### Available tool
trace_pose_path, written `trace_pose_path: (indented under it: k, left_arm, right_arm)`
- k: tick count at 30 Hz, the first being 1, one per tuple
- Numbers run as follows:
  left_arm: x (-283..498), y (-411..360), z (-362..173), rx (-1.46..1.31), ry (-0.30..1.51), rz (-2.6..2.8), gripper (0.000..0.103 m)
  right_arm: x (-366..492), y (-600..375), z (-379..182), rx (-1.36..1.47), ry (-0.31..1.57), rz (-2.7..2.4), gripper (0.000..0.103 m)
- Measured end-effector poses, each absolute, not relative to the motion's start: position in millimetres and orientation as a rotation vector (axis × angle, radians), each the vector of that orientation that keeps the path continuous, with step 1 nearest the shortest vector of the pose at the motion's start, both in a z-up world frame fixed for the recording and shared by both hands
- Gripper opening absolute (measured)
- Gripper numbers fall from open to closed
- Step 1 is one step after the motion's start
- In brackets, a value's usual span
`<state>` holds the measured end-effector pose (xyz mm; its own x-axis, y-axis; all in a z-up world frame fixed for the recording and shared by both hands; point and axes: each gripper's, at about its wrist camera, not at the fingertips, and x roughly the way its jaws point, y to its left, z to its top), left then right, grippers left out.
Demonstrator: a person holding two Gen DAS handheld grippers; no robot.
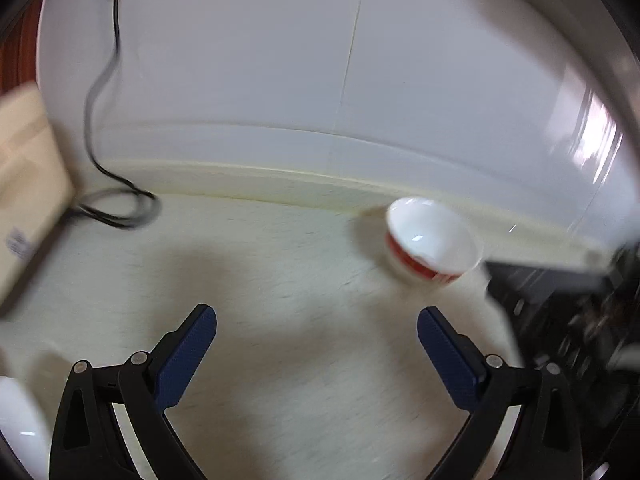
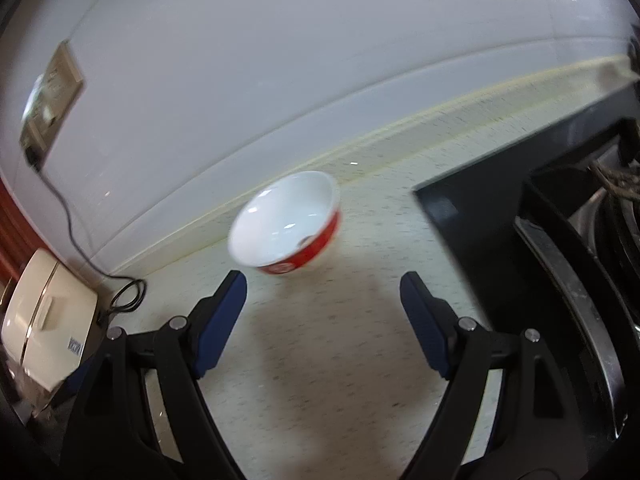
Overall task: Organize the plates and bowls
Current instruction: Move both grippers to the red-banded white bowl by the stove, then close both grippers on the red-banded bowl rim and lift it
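A bowl (image 2: 286,222), white inside with a red band outside, stands on the pale speckled counter near the back wall. It also shows in the left wrist view (image 1: 434,238), far right. My right gripper (image 2: 323,284) is open and empty, just in front of the bowl, with its left fingertip close to the bowl's near rim. My left gripper (image 1: 317,320) is open and empty over bare counter, with the bowl ahead and to its right. A white rounded object (image 1: 18,424) shows at the bottom left edge; I cannot tell what it is.
A black stove (image 2: 532,216) sits right of the bowl and also shows in the left wrist view (image 1: 568,312). A cream appliance (image 2: 44,320) stands at the left, its black cord (image 2: 124,292) coiled on the counter. A wall socket (image 2: 50,104) is mounted on the white wall.
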<state>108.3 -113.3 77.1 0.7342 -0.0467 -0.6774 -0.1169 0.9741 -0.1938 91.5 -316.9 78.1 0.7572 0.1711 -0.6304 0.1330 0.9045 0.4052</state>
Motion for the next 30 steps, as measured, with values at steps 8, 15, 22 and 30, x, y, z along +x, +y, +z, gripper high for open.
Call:
trace_pose_path:
  k: [8,15,22,30]
  left_arm:
    - [130.6,-77.4,38.7,-0.411,0.868,-0.058,0.102]
    - [119.2,-63.6,55.6,-0.346,0.825,0.134,0.102]
    - [112.9,-62.5,70.1,-0.299,0.759,0.145,0.102]
    - [128.7,-68.1,53.2,-0.304,0.843,0.064,0.102]
  right_arm:
    - [100.2,-312.5,71.0,0.484,0.711,0.076,0.081]
    - [125.2,-310.2,70.5,0.589,0.692,0.095,0.082]
    - [165.3,-302.0,61.9,0.643,0.792,-0.002,0.081]
    - [168.7,-290.7,58.4,0.637,0.922,-0.033,0.038]
